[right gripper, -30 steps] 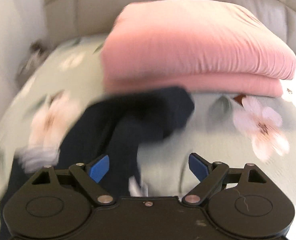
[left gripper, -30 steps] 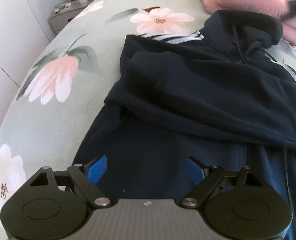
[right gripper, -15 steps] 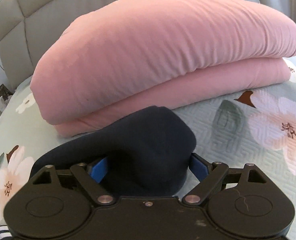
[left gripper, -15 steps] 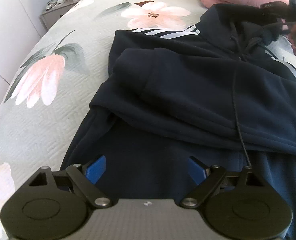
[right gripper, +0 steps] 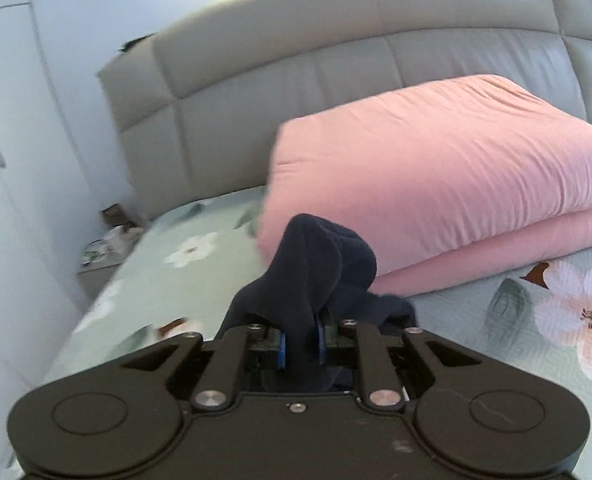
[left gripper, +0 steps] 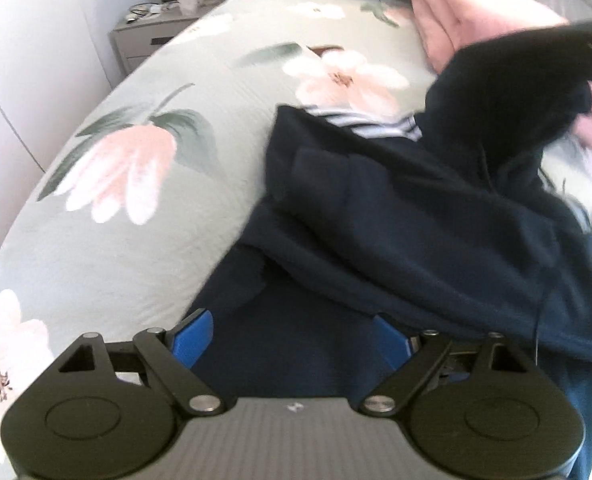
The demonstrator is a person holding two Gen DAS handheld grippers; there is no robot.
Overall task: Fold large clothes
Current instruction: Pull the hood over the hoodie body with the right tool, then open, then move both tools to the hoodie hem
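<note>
A dark navy hoodie lies spread on the floral bedspread, a sleeve folded across its body and a striped lining showing at the collar. My left gripper hangs open just over the hoodie's lower part, with nothing pinched between its blue pads. My right gripper has its jaws closing, and the blue pads squeeze a bunch of the hood, which stands up from between them. In the left wrist view the hood rises off the bed at the upper right, blurred.
A folded pink quilt lies against the grey padded headboard, just behind the hood. A nightstand with a cup and clutter stands at the bed's far left corner. White wardrobe doors line the left side.
My right gripper has gone from wide open around the hood to pinched on it, and the hood has lifted off the bed. The left gripper has drawn back slightly and stays open.
</note>
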